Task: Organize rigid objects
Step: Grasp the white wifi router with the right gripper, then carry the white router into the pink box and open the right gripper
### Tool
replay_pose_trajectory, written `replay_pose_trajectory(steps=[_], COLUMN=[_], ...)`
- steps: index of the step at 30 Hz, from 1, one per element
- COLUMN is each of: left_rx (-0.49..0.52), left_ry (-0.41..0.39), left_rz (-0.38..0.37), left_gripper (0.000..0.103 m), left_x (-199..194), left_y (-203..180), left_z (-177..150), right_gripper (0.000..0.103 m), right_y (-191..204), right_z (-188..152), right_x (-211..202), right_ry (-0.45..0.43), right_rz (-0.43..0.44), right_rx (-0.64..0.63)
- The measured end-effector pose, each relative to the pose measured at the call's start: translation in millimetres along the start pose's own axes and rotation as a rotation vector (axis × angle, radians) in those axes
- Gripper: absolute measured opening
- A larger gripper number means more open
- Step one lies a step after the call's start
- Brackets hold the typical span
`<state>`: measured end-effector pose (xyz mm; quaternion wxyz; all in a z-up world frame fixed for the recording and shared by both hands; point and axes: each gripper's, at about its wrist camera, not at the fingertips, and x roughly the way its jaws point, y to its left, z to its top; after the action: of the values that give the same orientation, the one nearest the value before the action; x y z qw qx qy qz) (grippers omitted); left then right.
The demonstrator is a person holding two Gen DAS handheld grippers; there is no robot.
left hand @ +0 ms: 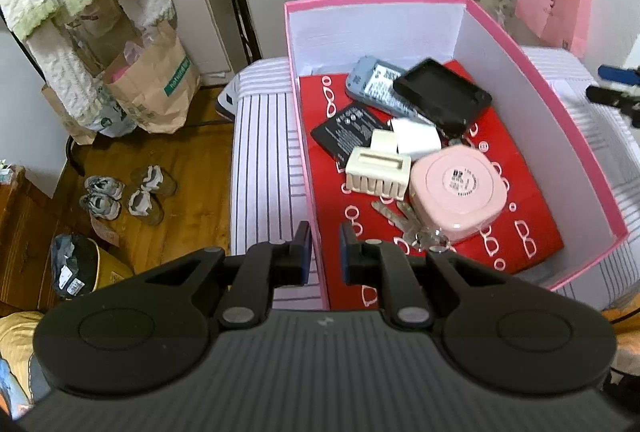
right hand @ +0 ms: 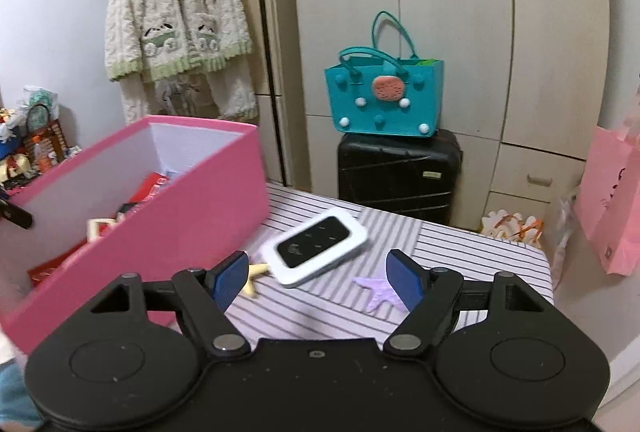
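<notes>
One pink box (left hand: 500,31) on the striped bench (left hand: 264,159); take it as your landmark. Inside it, on a red sheet printed with spectacles: one grey-blue phone (left hand: 376,83), one black case (left hand: 442,95) lying partly over that phone, one black battery (left hand: 346,129), one white block (left hand: 416,141), one cream hair claw (left hand: 378,173), one rounded pink case (left hand: 458,191) just beside the claw, and a bunch of keys (left hand: 400,218) partly under the pink case.

Outside the box, on the bench along its outer wall: one white device with a black face (right hand: 316,246), one yellow starfish (right hand: 256,278) close to the box wall, one purple starfish (right hand: 380,292) further from it.

Beyond the box: one teal bag (right hand: 384,99) standing on one black suitcase (right hand: 400,175), wardrobe doors behind. One pink paper bag (right hand: 612,203) hangs off the bench's far side. One fleecy cardigan (right hand: 176,15) hangs on the wall past the box.

Your left tongs (left hand: 325,234) are narrow, almost closed, with the box's near wall edge running up between them; whether the pads press it you cannot tell. Your right tongs (right hand: 316,280) stand wide, holding nothing; the white device lies just ahead between the tips, the yellow starfish by the left tip, the purple starfish by the right tip.
</notes>
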<state>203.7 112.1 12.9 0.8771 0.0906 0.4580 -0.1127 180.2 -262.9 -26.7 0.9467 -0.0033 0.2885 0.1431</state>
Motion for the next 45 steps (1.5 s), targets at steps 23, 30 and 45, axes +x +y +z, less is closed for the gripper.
replay_pose_trajectory(steps=[23,30,45], left_rx=[-0.018,-0.016,-0.019], left_ry=[-0.03,-0.037,-0.052], left_rz=[-0.008,-0.023,-0.024], left_gripper=[0.009,0.009,0.009], left_x=[-5,-4,-6], left_y=[5,9,9], left_z=[1,0,-3], right_gripper=[0.094,0.075,0.021], right_y=[16,22,6], right_z=[19,16,36], right_x=[143,134,99], right_ry=[0.225,0.198,0.26], right_rz=[0.03,-0.018,0.099], right_rx=[0.183,0.042,0.115])
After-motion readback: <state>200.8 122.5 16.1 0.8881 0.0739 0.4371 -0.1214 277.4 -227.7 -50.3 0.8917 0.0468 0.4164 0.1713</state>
